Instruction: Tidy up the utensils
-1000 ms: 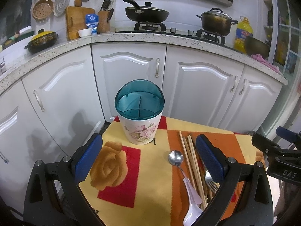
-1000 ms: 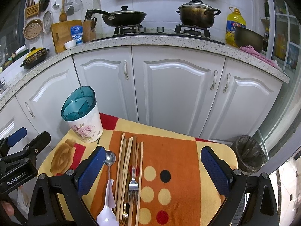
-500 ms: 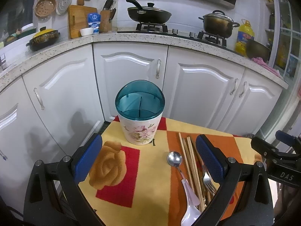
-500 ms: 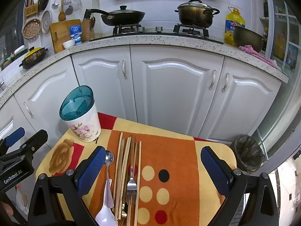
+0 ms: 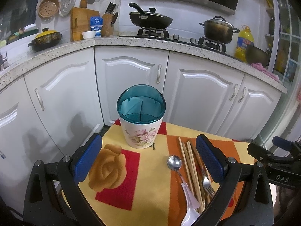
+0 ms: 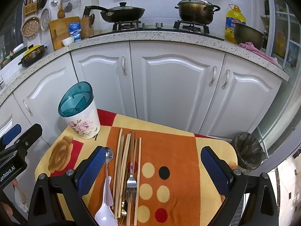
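A floral white utensil holder with a teal divided top stands upright at the far left of the cloth-covered table. Right of it lie a metal spoon, several wooden chopsticks, a fork and a white plastic spoon, all side by side. My left gripper hangs open in front of the holder, nothing between its blue pads. My right gripper is open above the utensils and the orange patch, holding nothing.
The small table carries a yellow, red and orange cloth. White cabinet doors stand close behind it under a speckled counter with a pan and a pot. A lined bin sits on the floor at the right.
Both views have drifted slightly; the holder and utensils lie where they were. Both grippers stay open and empty.
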`<state>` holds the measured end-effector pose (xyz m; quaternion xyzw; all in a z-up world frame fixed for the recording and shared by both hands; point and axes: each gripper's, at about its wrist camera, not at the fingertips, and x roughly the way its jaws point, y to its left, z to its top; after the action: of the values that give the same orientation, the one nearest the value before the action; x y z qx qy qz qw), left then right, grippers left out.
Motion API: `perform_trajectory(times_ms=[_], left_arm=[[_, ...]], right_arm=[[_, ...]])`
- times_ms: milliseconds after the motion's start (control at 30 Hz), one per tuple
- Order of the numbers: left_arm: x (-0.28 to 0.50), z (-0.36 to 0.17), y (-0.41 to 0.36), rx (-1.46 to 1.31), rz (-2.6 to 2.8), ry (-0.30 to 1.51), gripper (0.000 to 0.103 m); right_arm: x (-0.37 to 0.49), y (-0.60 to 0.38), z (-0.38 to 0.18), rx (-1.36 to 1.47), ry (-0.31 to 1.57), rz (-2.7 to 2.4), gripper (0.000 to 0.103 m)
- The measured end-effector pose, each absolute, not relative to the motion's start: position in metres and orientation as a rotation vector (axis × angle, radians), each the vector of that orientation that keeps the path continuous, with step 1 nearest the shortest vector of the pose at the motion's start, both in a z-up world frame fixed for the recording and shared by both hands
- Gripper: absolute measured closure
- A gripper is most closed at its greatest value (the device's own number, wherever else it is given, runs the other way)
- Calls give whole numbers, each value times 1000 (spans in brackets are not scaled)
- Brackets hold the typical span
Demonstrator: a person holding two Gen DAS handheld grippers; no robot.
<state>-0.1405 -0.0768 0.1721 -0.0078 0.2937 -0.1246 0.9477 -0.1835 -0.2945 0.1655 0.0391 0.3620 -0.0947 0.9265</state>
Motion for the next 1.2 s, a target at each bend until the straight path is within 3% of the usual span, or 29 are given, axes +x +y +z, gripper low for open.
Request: perform_trajectory(times_ms=[1200], left_arm=[[-125,150,-66,-20,-282,677,3]], right_arm=[[-178,-310,148,108,796,-191,3]])
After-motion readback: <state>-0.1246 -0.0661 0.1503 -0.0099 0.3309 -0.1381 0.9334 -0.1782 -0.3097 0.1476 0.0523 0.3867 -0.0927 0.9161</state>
